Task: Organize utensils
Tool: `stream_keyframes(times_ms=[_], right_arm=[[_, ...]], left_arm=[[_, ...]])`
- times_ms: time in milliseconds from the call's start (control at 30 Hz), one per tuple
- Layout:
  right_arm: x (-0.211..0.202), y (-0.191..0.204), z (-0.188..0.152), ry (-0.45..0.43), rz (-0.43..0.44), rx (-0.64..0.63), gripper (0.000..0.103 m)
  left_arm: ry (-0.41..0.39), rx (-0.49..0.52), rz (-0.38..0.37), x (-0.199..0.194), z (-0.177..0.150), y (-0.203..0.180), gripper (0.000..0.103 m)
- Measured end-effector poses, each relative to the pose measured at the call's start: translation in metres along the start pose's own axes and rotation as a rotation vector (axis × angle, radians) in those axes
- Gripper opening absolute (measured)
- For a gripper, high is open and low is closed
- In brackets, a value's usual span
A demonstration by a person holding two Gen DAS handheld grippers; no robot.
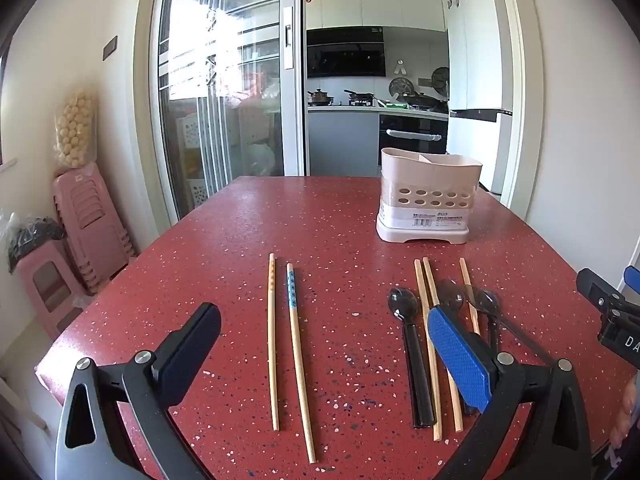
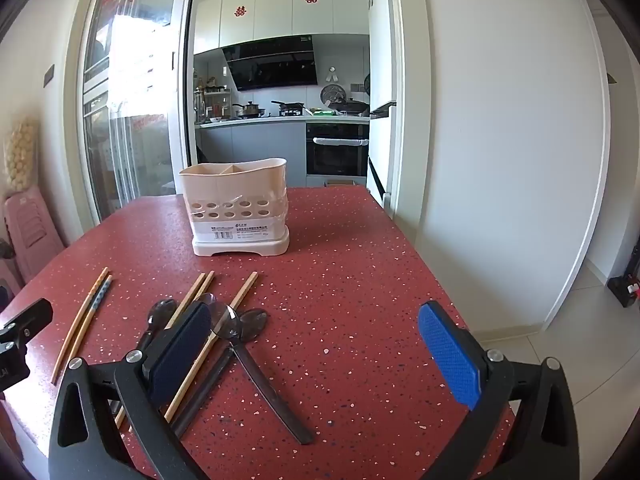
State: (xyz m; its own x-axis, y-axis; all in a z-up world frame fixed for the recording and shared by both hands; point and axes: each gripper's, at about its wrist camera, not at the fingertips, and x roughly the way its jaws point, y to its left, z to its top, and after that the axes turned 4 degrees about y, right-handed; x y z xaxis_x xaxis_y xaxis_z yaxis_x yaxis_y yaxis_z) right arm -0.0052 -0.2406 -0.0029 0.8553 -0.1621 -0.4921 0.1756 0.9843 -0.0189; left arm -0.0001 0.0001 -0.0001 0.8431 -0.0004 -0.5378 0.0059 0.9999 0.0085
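A beige utensil holder with two compartments stands empty at the far side of the red speckled table; it also shows in the right wrist view. Two patterned chopsticks lie between my left gripper's open fingers. To the right lie three plain chopsticks and three dark plastic spoons, partly hidden by the blue pad. My right gripper is open and empty above the table, the spoons and plain chopsticks near its left finger.
Stacked pink stools stand at the left of the table. A sliding glass door and a kitchen lie beyond the far edge. The table's right edge borders a white wall and tiled floor.
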Motion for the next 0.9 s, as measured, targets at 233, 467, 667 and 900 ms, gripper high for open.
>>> stream_keyframes(times_ms=[233, 467, 667, 900], right_arm=[[0.0014, 0.0004, -0.0012, 0.002, 0.001, 0.0, 0.103], [0.0013, 0.0007, -0.0016, 0.002, 0.002, 0.0, 0.103], [0.0007, 0.0005, -0.002, 0.002, 0.003, 0.0, 0.103], [0.0005, 0.0014, -0.0032, 0.003, 0.003, -0.002, 0.103]], left_arm=[[-0.001, 0.001, 0.0, 0.0002, -0.0002, 0.0003, 0.103], [-0.002, 0.005, -0.002, 0.0, -0.0002, 0.0007, 0.103], [-0.003, 0.009, 0.0, 0.0002, 0.0001, -0.0001, 0.103], [-0.006, 0.009, 0.001, -0.0004, 0.0007, -0.0001, 0.103]])
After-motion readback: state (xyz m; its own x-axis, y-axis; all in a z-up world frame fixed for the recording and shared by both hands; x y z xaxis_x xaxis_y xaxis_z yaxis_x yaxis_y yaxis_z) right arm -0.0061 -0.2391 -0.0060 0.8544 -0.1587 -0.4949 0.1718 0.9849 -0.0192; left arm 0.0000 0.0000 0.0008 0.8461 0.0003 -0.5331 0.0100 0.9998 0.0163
